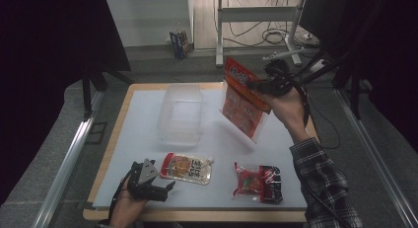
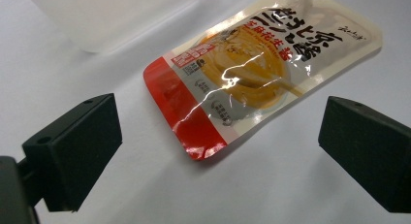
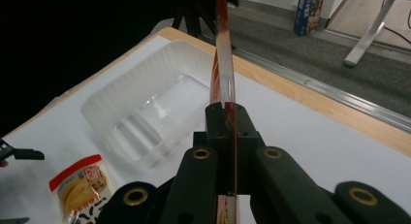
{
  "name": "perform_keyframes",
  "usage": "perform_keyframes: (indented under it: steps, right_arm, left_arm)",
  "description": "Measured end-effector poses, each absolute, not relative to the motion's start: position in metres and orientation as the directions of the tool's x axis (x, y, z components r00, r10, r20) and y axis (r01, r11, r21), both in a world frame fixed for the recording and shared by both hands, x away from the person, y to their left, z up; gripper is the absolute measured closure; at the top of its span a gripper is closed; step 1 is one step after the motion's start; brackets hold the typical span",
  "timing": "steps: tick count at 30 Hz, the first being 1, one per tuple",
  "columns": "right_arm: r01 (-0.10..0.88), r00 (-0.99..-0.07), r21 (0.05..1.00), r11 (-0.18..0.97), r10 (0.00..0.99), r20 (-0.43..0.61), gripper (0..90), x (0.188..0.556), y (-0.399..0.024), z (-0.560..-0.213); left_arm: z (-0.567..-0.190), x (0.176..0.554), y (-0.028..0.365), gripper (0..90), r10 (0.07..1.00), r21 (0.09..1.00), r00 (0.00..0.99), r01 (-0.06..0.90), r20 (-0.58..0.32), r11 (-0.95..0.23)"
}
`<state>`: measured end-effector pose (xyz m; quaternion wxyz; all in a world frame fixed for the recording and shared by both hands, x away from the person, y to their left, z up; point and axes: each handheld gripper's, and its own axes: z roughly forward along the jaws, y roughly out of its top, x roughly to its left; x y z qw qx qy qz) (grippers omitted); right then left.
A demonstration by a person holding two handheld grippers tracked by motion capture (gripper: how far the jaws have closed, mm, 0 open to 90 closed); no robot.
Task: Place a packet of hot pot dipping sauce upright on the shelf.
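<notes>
White surface (image 1: 148, 119) under dim light, and the right gripper (image 1: 257, 85) is pinching a red snack packet (image 1: 242, 102) by its edge, lifted just beside and above the clear plastic tub (image 1: 180, 113). The left gripper (image 1: 165, 190), jaws spread, rests low with the sauce pouch (image 2: 261, 69) lying just ahead of it.

The room is dim and the sides of the high view are almost black. Light falls from above on the white table (image 1: 148, 114). The sauce pouch (image 2: 252, 73) shines with white glare. Close up, the black jaws look soft and blurry.
</notes>
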<state>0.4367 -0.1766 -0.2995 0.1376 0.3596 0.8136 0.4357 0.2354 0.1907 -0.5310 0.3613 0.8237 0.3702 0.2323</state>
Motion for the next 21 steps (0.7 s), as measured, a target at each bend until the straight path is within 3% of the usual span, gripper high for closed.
perform_keyframes:
  steps: [21]
  right_arm:
    - [0.469, -0.727, 0.817, 0.334, 0.671, 0.143, 88.6, 0.469, -0.112, -0.291]
  left_arm:
    - [-0.53, 0.235, 0.192, 2.7, 0.793, 0.768, 0.597, 0.45, 0.12, -0.455]
